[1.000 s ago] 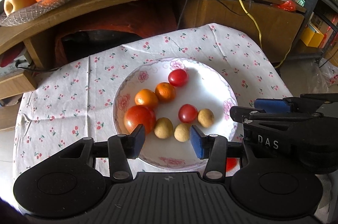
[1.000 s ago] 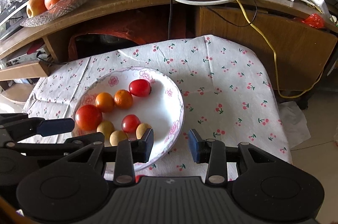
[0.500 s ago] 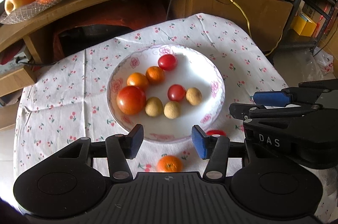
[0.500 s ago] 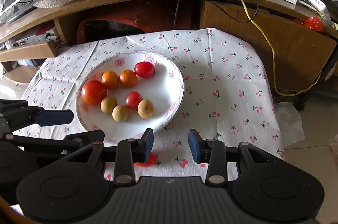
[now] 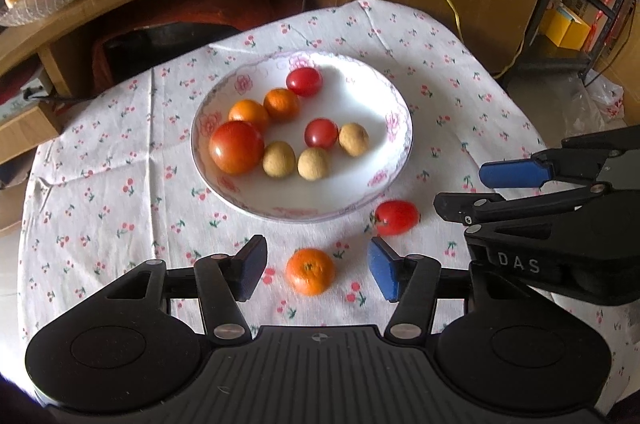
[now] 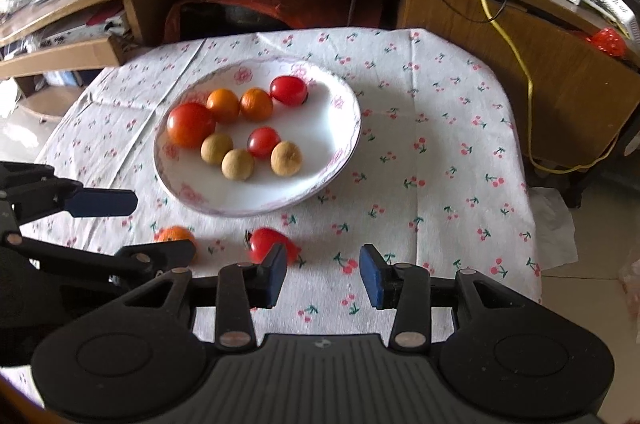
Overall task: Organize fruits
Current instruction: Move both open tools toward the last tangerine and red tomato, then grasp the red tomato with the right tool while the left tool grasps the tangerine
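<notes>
While both tongs (image 5: 317, 268) (image 6: 323, 274) gape empty, the loose tomato (image 5: 396, 217) lies lengthwise left-to-right.

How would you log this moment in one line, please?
left gripper: open, over loose orange | right gripper: open, near loose tomato | plate: eight fruits

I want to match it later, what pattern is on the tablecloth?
White tablecloth with small red cherry prints, clearest in the right wrist view.
</notes>
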The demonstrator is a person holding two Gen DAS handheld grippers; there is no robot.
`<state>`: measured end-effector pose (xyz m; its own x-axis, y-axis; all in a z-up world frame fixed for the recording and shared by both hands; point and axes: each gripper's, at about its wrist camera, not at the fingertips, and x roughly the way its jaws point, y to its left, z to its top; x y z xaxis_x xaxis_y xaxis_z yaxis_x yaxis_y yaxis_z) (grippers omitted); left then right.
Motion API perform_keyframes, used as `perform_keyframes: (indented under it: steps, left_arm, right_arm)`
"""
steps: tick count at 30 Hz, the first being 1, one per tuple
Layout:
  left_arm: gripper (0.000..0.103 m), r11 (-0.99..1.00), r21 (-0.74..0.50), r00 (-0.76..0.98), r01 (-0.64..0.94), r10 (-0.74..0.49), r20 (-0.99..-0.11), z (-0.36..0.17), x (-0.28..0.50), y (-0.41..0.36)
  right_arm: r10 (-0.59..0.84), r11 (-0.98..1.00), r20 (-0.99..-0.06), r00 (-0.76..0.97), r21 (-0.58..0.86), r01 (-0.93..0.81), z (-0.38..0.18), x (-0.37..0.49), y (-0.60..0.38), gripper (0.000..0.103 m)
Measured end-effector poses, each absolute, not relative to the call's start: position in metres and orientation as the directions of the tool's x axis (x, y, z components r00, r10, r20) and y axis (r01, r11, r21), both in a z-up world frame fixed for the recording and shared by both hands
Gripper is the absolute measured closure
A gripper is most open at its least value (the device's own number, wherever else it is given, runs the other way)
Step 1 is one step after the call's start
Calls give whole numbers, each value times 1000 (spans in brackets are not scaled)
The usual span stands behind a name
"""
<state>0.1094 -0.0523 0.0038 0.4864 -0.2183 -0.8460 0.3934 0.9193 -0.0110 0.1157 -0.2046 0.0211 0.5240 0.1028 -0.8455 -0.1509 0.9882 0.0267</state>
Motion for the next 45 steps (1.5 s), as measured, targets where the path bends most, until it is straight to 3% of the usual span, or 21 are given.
perform_keyframes:
  steps: [30, 34, 40, 45]
  left_arm:
    - [37, 913, -26, 423, 407, -213, -881, -18, 110, -35]
    - [37, 909, -21, 420, 417, -213, -882, -19, 110, -36]
    - [37, 896, -2, 436, 444, -218, -873, -22, 109, -43]
    - [47, 900, -2, 431, 435, -211, -877, -31, 117, -46]
  right_arm:
    - [190, 920, -859, 475, -12, -391, -8, 137, -174, 63]
    - [198, 921, -872, 447, 10, -389, -7, 136, -172, 74]
    - [169, 929, -884, 437, -5, -369, -5, 129, -178, 75]
    - [160, 936, -884, 440, -6, -352, -3, 123, -186, 75]
